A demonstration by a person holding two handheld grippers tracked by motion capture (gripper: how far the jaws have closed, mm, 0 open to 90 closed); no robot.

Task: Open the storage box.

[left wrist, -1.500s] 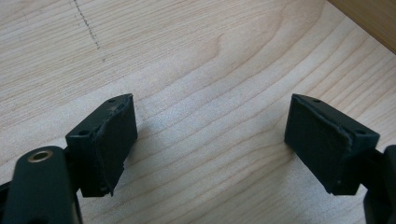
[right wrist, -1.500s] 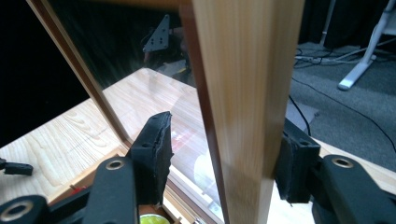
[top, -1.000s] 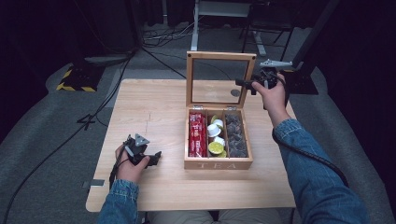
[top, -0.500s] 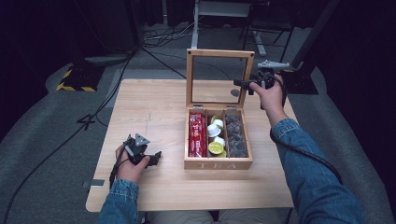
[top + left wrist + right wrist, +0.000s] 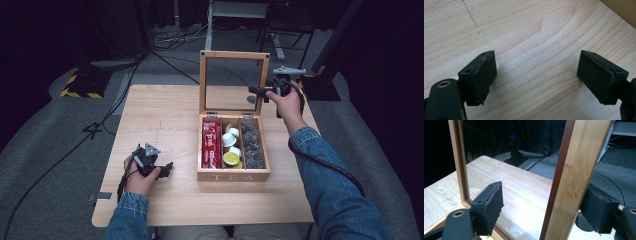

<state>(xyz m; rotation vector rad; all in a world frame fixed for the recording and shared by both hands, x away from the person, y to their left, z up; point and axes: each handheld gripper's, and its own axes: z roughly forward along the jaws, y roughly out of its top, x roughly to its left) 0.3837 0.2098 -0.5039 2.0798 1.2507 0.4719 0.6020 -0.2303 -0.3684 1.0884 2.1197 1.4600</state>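
Right of centre in the high view, the tea box is sitting on the worktop, its lid standing upright. The right gripper's fingers have just been opening, straddling the lid's side rail without pressing; the left gripper's fingers are gaping empty.

Light wooden tea box with the word "TEA" on its front wall, resting on the pale wooden bench, right of centre. Its hinged wooden-framed glass lid stands open and upright at the rear edge. The right side rail of the lid frame lies between the jaws of the right claw, which have just been opening. The box has three compartments: red packets in the left, white and yellow-green capsules in the middle, dark grey sachets in the right.
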